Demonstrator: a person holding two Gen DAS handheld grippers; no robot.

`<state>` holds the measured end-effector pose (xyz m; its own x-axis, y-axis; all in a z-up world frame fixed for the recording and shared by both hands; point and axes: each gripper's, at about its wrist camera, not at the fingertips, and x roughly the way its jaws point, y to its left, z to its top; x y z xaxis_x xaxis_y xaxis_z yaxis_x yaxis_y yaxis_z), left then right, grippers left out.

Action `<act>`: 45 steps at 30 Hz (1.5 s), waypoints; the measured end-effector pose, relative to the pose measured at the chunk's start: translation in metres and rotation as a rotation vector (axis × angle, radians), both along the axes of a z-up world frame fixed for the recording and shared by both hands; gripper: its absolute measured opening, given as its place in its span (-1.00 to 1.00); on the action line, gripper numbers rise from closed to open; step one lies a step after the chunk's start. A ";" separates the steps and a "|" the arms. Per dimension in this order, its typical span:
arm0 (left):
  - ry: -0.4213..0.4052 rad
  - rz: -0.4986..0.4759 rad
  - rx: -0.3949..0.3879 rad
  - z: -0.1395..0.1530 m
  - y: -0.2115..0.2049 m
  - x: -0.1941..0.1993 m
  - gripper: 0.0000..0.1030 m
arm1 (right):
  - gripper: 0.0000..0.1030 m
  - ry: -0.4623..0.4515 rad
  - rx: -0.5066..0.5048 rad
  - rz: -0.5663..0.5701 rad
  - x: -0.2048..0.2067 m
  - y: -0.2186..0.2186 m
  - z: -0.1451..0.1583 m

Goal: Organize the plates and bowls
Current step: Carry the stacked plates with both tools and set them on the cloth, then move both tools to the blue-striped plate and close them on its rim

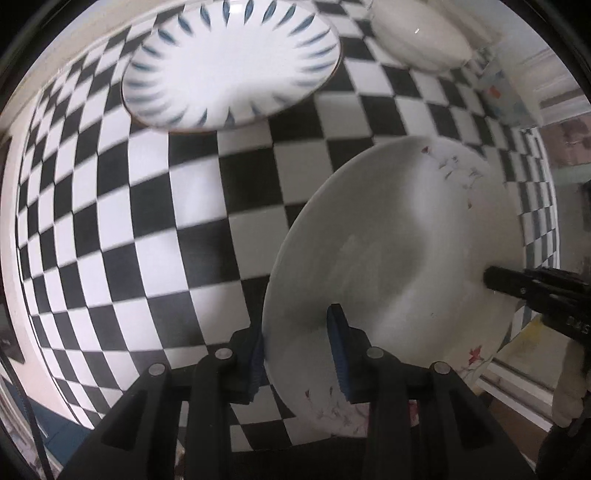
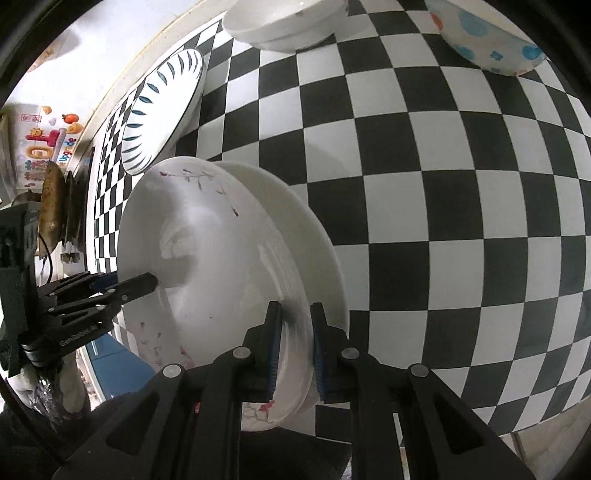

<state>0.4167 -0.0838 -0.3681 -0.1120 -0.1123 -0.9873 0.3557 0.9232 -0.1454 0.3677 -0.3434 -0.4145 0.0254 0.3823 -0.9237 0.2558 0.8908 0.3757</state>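
A white floral plate (image 1: pixel 399 258) is held tilted above the checkered table. My left gripper (image 1: pixel 299 354) is shut on its near rim. My right gripper (image 2: pixel 295 347) is shut on the opposite rim, where the floral plate (image 2: pixel 207 258) seems to rest on a plain white plate (image 2: pixel 295 236). The right gripper's finger (image 1: pixel 517 284) shows at the plate's right edge in the left wrist view. The left gripper's fingers (image 2: pixel 125 288) show at the plate's left edge in the right wrist view. A blue-leaf plate (image 1: pixel 232 66) lies further back.
A white bowl (image 1: pixel 421 37) sits at the back, also in the right wrist view (image 2: pixel 288 22). A blue-dotted bowl (image 2: pixel 487 37) stands at the far right. The blue-leaf plate (image 2: pixel 162 110) lies near the table's left edge. The checkered tablecloth (image 1: pixel 129 221) covers the table.
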 end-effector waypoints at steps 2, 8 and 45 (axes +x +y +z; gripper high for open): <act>0.011 -0.001 0.013 -0.006 -0.003 -0.005 -0.43 | -0.69 0.005 -0.008 0.010 0.003 0.002 -0.003; -0.008 -0.018 0.038 -0.011 -0.015 -0.019 -0.44 | -0.69 0.021 -0.038 0.018 0.009 0.004 -0.001; -0.115 -0.027 -0.041 0.102 -0.026 -0.018 -0.44 | -0.65 0.041 -0.130 0.001 0.020 0.065 0.064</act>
<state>0.3983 -0.1098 -0.2662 -0.0015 -0.1511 -0.9885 0.3971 0.9071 -0.1393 0.3878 -0.2784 -0.3507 -0.0142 0.2597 -0.9656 0.2677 0.9314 0.2466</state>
